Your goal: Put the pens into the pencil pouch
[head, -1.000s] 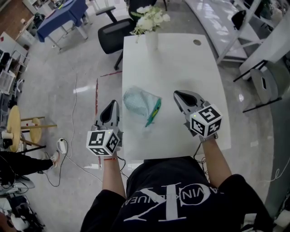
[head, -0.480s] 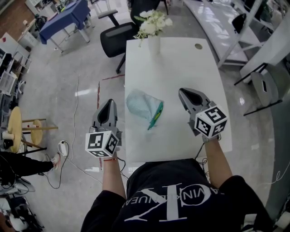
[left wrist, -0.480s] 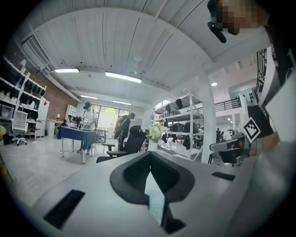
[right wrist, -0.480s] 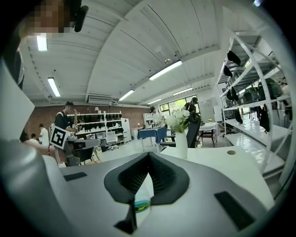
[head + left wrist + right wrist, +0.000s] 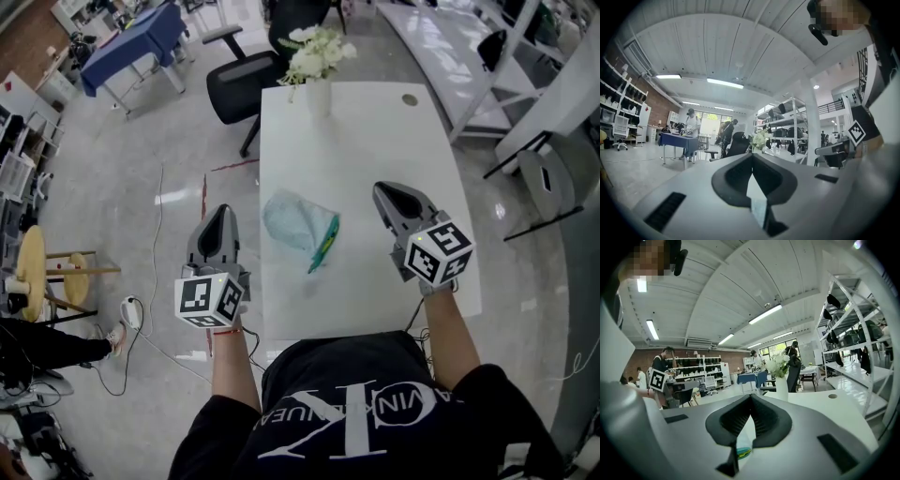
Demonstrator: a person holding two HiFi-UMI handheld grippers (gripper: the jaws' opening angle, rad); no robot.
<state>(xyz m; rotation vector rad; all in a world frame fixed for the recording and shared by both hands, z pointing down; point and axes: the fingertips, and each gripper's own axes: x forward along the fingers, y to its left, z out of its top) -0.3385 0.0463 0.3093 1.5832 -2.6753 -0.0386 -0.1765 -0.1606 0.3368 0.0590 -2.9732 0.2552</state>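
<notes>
With your left tool [image 5: 222, 214] and right tool [image 5: 384, 192] both clenched on nothing either side of the teal pencil pouch [image 5: 289, 217] on the white worktop [image 5: 375, 131], the green pens [image 5: 323, 242] lie along its right edge, apparently not fully inside, so pocketing them would call for opening a tool first.

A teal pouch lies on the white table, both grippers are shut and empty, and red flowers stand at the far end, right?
The flowers are white, not red; the head view shows it. The rest holds: teal pouch on the white table, left gripper and right gripper shut and empty.
</notes>
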